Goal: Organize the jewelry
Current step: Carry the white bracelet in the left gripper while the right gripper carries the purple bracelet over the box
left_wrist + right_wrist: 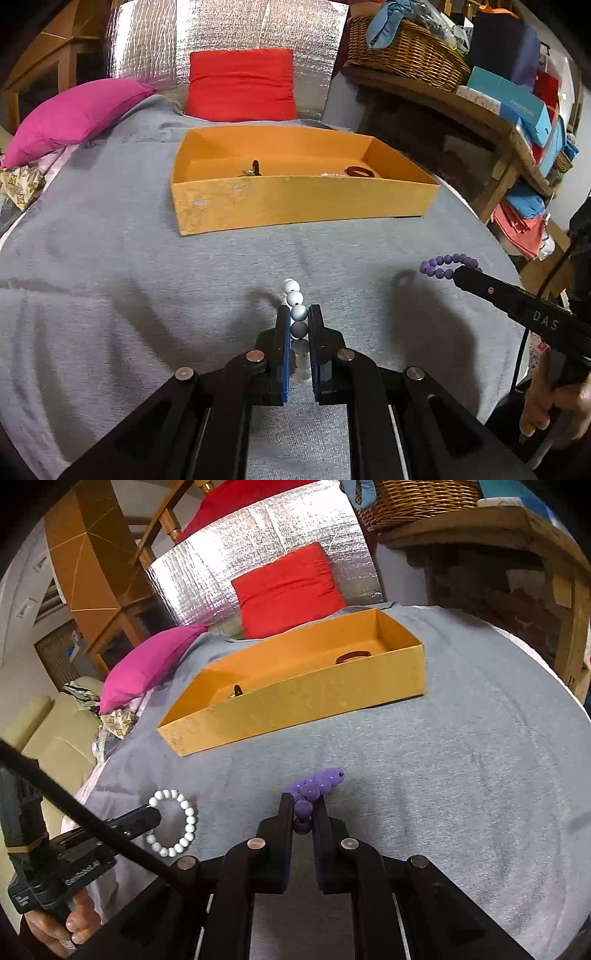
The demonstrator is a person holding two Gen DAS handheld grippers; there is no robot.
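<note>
My left gripper (298,314) is shut on a white bead bracelet (295,297), held edge-on above the grey cloth; the bracelet shows as a ring in the right wrist view (181,821). My right gripper (303,802) is shut on a purple bead bracelet (320,780), which also shows in the left wrist view (448,264) at the right. An orange open box (295,201) lies ahead on the cloth, also seen in the right wrist view (295,705). Inside it are a dark ring-shaped bangle (359,171) and a small dark piece (253,169).
A grey cloth (110,258) covers the round table. A magenta pillow (70,118) and a red pillow (242,85) lie behind the box. A wooden shelf with a wicker basket (402,51) and boxes stands at the right. A cream sofa (55,738) is at the left.
</note>
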